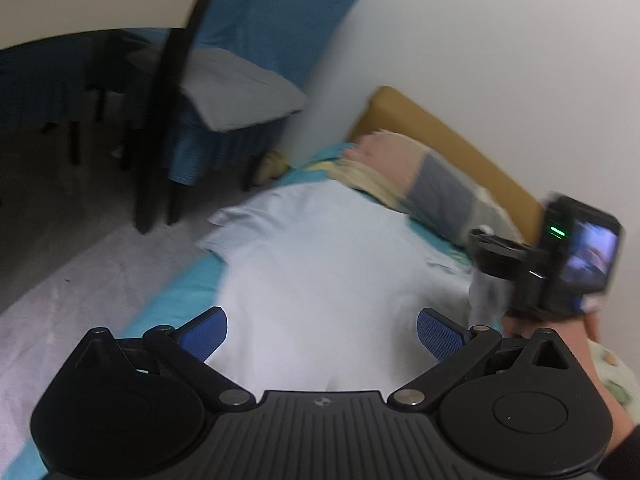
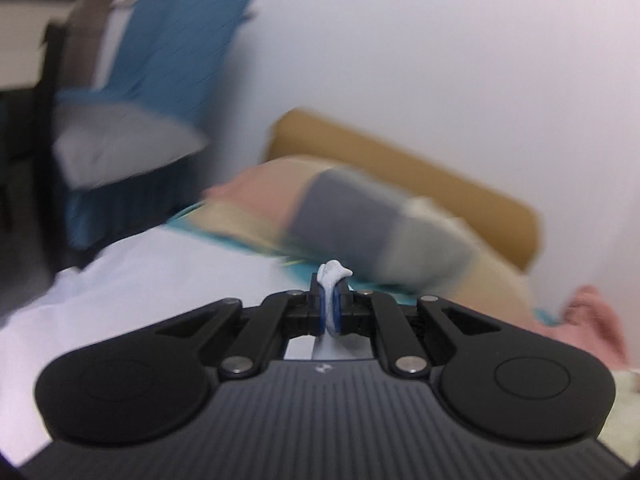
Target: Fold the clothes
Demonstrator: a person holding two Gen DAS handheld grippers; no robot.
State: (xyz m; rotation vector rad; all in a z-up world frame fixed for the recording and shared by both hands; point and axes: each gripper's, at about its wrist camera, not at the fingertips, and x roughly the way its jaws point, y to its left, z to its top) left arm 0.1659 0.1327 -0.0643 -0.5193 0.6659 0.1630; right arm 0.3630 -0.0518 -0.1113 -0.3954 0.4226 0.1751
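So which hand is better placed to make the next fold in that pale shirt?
The right. Its fingers already pinch a bit of the pale shirt. The left gripper is open above the shirt, holding nothing.

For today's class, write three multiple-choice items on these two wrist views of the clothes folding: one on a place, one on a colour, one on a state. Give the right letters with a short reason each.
1. Where does the white garment lie?
A. on the turquoise sheet of the bed
B. on the chair seat
C. on the floor

2. What colour are the pads of the left claw?
A. red
B. blue
C. green

3. How is the right claw?
A. wide open and empty
B. shut on nothing
C. shut on a pinch of white cloth

Answers:
1 A, the garment is spread over the turquoise sheet.
2 B, both pads show blue in the left wrist view.
3 C, white fabric pokes out between the closed pads in the right wrist view.
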